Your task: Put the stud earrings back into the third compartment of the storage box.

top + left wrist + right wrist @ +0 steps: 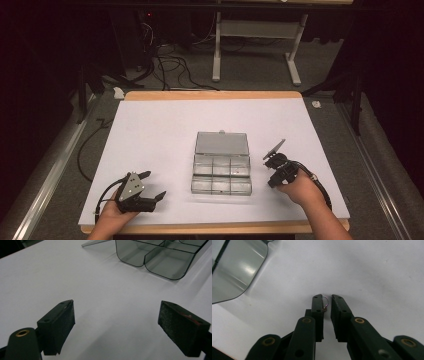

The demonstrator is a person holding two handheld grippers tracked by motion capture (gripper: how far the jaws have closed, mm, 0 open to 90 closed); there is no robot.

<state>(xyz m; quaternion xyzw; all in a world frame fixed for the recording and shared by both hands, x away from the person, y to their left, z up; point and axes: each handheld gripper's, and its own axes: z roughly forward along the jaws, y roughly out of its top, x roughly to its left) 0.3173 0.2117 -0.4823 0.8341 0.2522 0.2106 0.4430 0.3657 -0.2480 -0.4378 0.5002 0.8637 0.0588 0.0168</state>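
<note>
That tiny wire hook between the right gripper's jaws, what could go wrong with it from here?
The hook is very small and sits near the tips of the right gripper, whose jaws are nearly closed, so it could slip out and be hard to spot on the white table. The box has small compartments, so a drop might land in the wrong one. The left gripper rests open, apart from the box, so the box might slide.

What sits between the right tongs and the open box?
Nothing visible. The right tongs, nearly closed with a small wire hook between them, hover beside the box; bare white table lies between, and the lid is folded back.
</note>
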